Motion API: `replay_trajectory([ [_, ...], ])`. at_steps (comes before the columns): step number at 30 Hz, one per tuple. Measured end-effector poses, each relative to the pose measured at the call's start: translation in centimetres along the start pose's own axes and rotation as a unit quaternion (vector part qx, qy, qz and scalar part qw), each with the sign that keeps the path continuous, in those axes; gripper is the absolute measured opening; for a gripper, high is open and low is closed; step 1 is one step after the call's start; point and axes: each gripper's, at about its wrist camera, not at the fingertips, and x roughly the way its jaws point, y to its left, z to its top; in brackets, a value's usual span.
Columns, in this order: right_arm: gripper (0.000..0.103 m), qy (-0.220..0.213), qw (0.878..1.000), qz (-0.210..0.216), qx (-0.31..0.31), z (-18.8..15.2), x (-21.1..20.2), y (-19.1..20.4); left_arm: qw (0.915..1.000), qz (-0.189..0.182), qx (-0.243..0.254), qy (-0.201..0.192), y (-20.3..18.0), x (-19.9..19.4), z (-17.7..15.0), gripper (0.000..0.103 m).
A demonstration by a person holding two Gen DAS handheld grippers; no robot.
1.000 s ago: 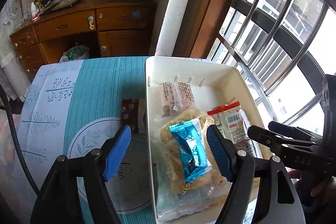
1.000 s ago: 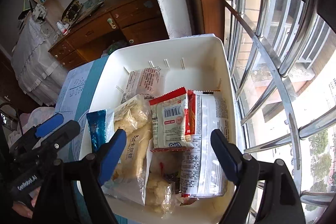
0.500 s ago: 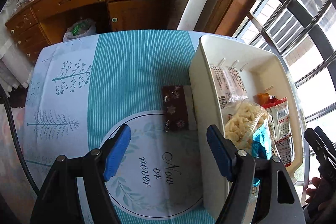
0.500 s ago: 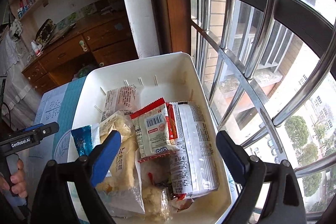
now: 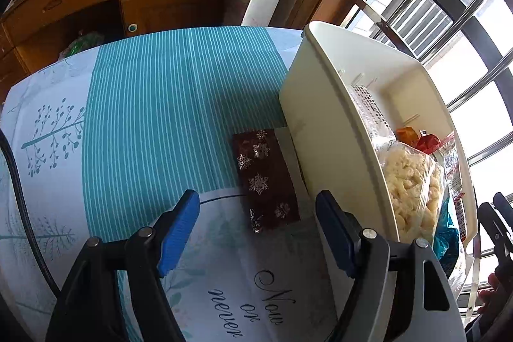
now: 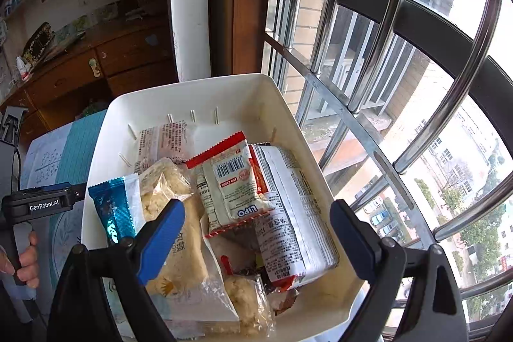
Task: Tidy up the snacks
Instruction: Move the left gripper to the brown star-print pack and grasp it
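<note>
Scene: white bin (image 6: 288,114) stands on the table (image 5: 166,104), at the edge by the barred window; table covered with a teal striped cloth.

Bin contents: several packets lie loosely heaped, overlapping, not sorted: blue foil packet (image 6: 113,213), clear bag of pale puffed snack (image 6: 179,233), red-and-white packet (image 6: 231,178), large white printed packet (image 6: 288,220), a flat printed packet (image 6: 163,140) toward the far wall. More pieces sit underneath; cannot identify them.

Outstanding item: dark brown snowflake packet (image 5: 266,178) lies flat on the cloth, outside the bin, just beside its near wall. Only snack seen out of the bin.

Left tongs (image 5: 256,229): spread, nothing between the pads, angled down at the table with the snowflake packet just ahead of the gap. No contact visible.

Right tongs (image 6: 256,233): have just been opening and now stand spread wide and empty over the bin contents. Pads touch no packet as far as the view shows.

Person: a hand (image 6: 22,255) grips the left tool's handle at the edge of the right wrist view.

Progress (judgement): mostly done; nearly all snacks are in the bin. Left: pick up the snowflake packet and drop it in.

Risk (judgement): the packet is thin, flat and close to the bin wall, so one pad may foul the wall.
</note>
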Motion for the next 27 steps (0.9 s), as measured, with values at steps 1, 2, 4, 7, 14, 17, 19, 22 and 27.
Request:
replay_trajectory([
  [1, 0.093, -0.001, 1.000, -0.008, -0.004, -0.1, 0.0, 0.2, 1.0000, -0.004, 0.000, 0.000, 0.1, 0.3, 0.0, 0.074],
  [2, 0.093, -0.001, 1.000, -0.013, -0.008, -0.3, 0.0, 0.3, 1.0000, -0.006, 0.000, 0.000, 0.2, 0.6, 0.1, 0.074],
  [4, 0.093, 0.003, 1.000, -0.017, -0.013, -0.6, 0.1, 0.6, 0.9999, -0.015, 0.001, 0.000, 0.3, 1.2, 0.2, 0.074],
  [7, 0.093, 0.016, 0.999, -0.024, -0.022, -0.9, 0.5, 0.8, 0.9996, -0.027, -0.004, -0.005, 0.8, 1.6, 0.5, 0.074],
  [14, 0.093, 0.021, 0.999, -0.038, -0.023, -1.2, 0.6, 0.8, 0.9985, -0.054, 0.002, -0.008, 1.1, 2.4, 1.0, 0.074],
  [17, 0.093, 0.022, 0.999, -0.038, -0.022, -1.2, 0.7, 1.0, 0.9972, -0.075, -0.002, -0.006, 1.4, 2.7, 0.9, 0.074],
  [19, 0.093, 0.022, 0.999, -0.037, -0.022, -1.2, 0.7, 1.1, 0.9967, -0.081, -0.005, -0.002, 1.6, 2.9, 1.0, 0.071],
  [22, 0.093, 0.024, 0.999, -0.035, -0.023, -1.3, 0.8, 1.2, 0.9972, -0.075, 0.001, -0.005, 1.3, 3.1, 1.0, 0.063],
  [27, 0.093, 0.027, 0.999, -0.033, -0.021, -1.5, 0.8, 1.4, 0.9971, -0.075, 0.010, -0.008, 0.7, 3.4, 1.0, 0.052],
])
